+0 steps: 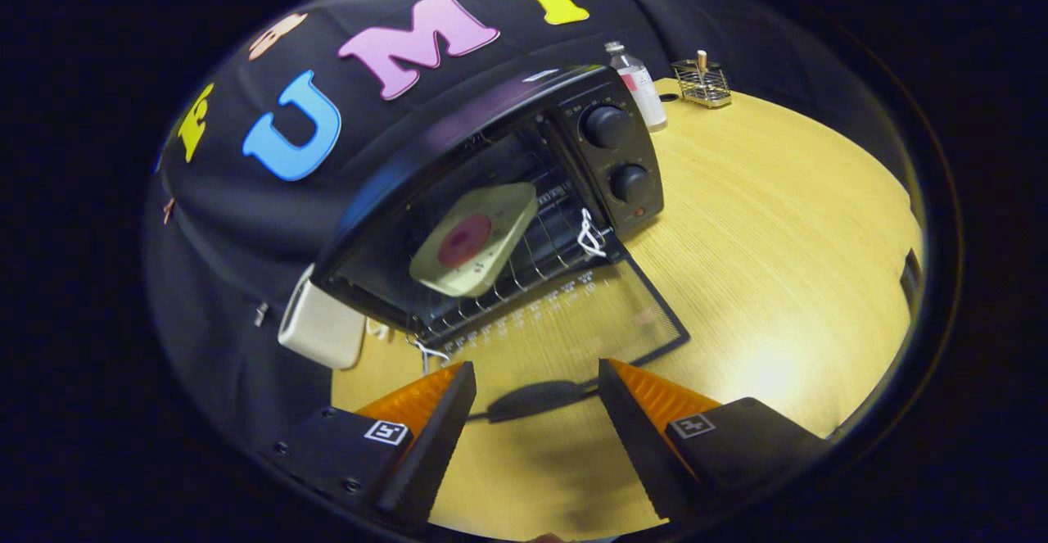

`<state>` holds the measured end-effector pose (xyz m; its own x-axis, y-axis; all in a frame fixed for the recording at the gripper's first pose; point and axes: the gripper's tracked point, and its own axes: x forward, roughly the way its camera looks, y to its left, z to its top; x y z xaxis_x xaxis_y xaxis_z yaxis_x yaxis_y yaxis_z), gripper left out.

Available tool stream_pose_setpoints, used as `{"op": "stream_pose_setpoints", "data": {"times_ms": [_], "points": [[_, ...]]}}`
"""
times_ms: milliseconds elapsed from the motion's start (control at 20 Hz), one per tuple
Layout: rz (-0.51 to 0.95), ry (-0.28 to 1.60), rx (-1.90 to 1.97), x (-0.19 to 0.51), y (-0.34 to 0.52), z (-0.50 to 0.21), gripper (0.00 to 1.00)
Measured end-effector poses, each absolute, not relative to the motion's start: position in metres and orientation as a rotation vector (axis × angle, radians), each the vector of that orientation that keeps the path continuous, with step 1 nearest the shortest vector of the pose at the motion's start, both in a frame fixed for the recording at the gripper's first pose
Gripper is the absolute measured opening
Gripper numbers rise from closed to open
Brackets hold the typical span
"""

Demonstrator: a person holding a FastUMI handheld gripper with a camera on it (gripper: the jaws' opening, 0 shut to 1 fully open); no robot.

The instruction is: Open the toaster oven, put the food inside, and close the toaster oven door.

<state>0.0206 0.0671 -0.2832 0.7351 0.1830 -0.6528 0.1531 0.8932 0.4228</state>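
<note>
bottle and wire rack behind toaster oven; gripper agape.

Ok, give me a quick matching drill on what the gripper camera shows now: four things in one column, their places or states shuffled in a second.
Things:
1. plate of food
2. oven door
3. clear bottle
4. gripper

Places or states:
A. standing on the table beside the toaster oven's knob side
B. open, holding nothing, with the door handle between its fingers
C. on the wire rack inside the toaster oven
D. folded down flat over the table

Pairs: 1-C, 2-D, 3-A, 4-B
</note>
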Motion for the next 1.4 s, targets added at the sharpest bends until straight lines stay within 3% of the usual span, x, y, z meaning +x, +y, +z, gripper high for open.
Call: {"op": "stream_pose_setpoints", "data": {"times_ms": [400, 900, 1400], "points": [[0.045, 0.817, 0.100, -0.032, 0.050, -0.333, 0.99], [0.036, 0.803, 0.037, 0.005, 0.072, -0.349, 0.99], [0.115, 0.750, -0.066, 0.014, 0.079, -0.334, 0.98]]}}
